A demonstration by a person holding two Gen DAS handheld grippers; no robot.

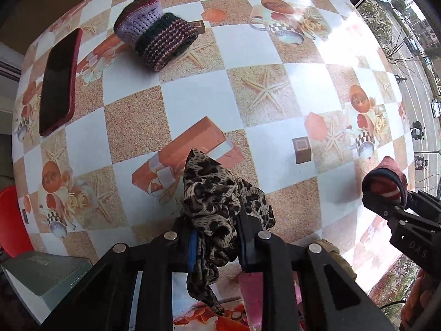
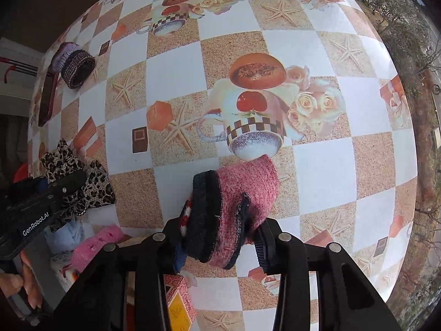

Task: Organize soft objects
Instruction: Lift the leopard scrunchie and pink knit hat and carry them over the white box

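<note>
I am gripping the leopard scarf in my left gripper and the pink knit piece in my right gripper, both clamped tight, raised clear of the table; the striped knit roll is lying far across it, nearer my left.

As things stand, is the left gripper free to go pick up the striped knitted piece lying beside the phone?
Probably not yet. The left gripper is shut on a leopard-print cloth, so it has no free jaws. The way itself looks open: bare tablecloth lies between it and the striped knitted piece.
</note>
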